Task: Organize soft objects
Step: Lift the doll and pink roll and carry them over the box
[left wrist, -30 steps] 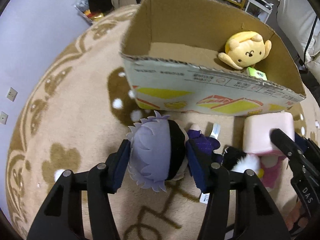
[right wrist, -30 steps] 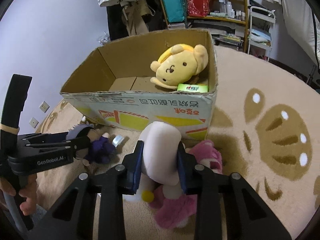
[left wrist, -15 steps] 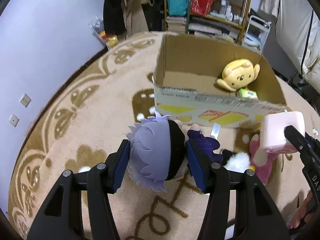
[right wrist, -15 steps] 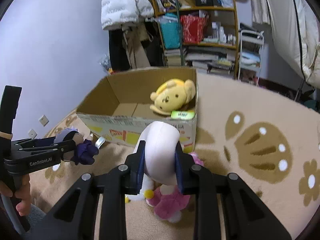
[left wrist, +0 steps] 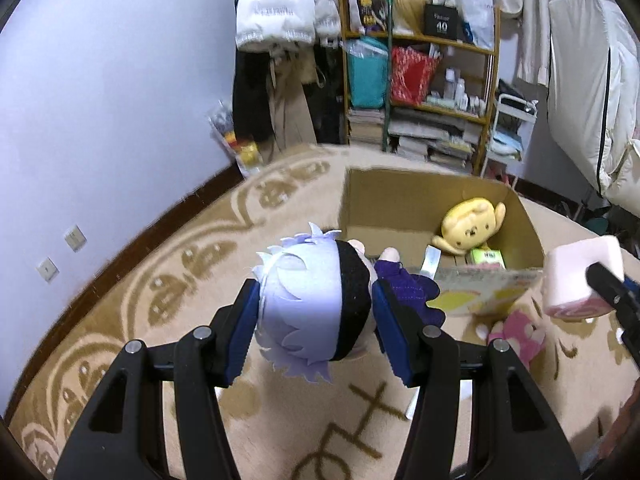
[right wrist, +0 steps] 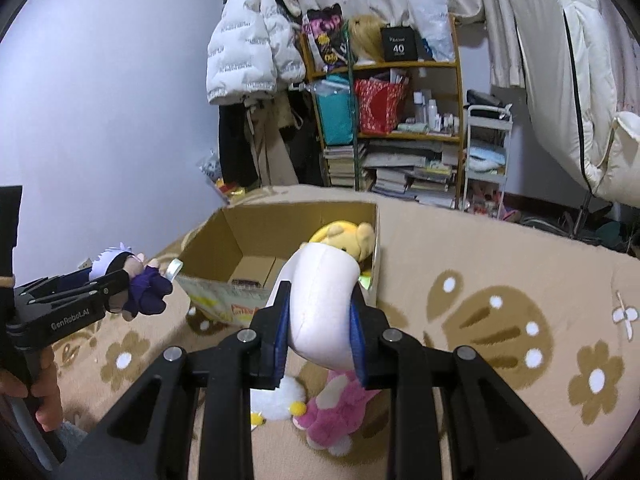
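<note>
Now, entries for this moment:

Change: both toys are off the carpet [left wrist: 152, 292]; a second ago each was still resting on it in front of the cardboard box [left wrist: 404, 200], and both views now look down from higher, with the box smaller and further below.

Left claw [left wrist: 316, 326]: pads clamped on either side of the head of the grey-haired doll [left wrist: 308, 304], unchanged in width; purple body hangs forward, clear of the carpet, near the box's front wall.

Right claw [right wrist: 318, 326]: closed hard on the pink-white plush [right wrist: 322, 304], squeezing it narrow; it tightened a little further during the lift.

Box contents: yellow plush [left wrist: 472, 226] and a small green pack [left wrist: 486, 257] in the far right corner; the rest of the box floor is bare.

Left on carpet: pink plush [right wrist: 340, 408] and a small white plush [right wrist: 276, 402], just in front of the box.

Meaning for task: pick-up of two toys looks done; next, judged, is carrying them over the rim and releasing.

Risk: the doll is held by the head only, so its body may swing and catch the front wall.
</note>
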`<state>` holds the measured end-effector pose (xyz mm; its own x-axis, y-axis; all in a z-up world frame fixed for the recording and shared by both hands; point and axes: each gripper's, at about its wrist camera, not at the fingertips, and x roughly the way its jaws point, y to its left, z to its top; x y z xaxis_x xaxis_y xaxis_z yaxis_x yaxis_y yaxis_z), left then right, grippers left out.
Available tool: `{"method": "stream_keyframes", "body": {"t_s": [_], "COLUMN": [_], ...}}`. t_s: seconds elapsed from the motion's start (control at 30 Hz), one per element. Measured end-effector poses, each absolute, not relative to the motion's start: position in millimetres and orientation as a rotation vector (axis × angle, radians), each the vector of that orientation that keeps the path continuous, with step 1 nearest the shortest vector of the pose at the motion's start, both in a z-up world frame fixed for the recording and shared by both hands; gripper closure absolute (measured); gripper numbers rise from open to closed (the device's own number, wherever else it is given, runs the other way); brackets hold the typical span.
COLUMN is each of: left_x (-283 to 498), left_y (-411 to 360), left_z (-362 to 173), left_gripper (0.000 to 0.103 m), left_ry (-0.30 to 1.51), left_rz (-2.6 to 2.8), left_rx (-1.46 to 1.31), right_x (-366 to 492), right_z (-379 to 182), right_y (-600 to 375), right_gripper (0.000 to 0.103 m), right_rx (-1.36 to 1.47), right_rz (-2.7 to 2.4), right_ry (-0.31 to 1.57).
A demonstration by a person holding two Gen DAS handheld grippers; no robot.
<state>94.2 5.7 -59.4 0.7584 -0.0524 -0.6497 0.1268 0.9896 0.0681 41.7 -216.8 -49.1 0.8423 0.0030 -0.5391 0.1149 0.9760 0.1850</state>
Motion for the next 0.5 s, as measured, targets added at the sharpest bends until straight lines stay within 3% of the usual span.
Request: {"method": "stream_keyframes", "body": {"t_s": [0.5], "left_x": [96], "left_y": [-5], "left_z": [-48], "left_gripper": [0.047], "left_ry": [0.566], "left_rz": [-0.079], "left_rx": [0.143], "right_x": [63], "right_z": [-36], "right_y": [-215], "right_gripper": [0.076], "right_rx": [0.162], "right_rz": [-0.058], "right_ry": [0.501]}}
